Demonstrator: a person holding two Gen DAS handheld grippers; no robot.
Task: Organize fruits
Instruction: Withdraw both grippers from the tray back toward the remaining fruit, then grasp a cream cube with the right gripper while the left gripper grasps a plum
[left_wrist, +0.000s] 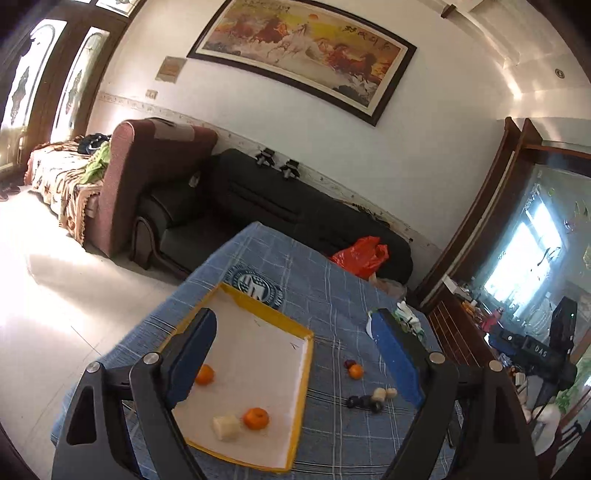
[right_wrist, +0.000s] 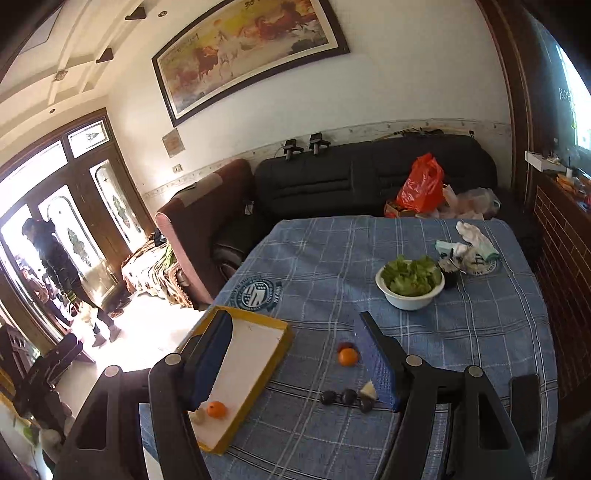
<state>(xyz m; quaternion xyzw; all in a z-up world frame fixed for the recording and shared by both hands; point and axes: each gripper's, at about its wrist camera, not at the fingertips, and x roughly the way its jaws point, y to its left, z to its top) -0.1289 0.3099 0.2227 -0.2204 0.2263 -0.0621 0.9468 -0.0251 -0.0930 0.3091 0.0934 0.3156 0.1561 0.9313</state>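
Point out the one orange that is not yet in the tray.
The orange on the blue cloth, touching a dark red fruit; the other two oranges lie inside the yellow-rimmed tray.

Tray (left_wrist: 301, 384) sat on table (right_wrist: 480, 332), left side, near edge. In tray: two oranges (left_wrist: 255, 418) and a banana piece (left_wrist: 226, 427), piece just left of the nearer orange. Right of tray on the cloth: another orange (right_wrist: 348, 356), nearer it a row of plums (right_wrist: 347, 397) beside banana chunk (right_wrist: 369, 390). Bowl of greens (right_wrist: 409, 283) farther right. Sofa (right_wrist: 369, 184) behind table, bag (right_wrist: 421, 184) on it.
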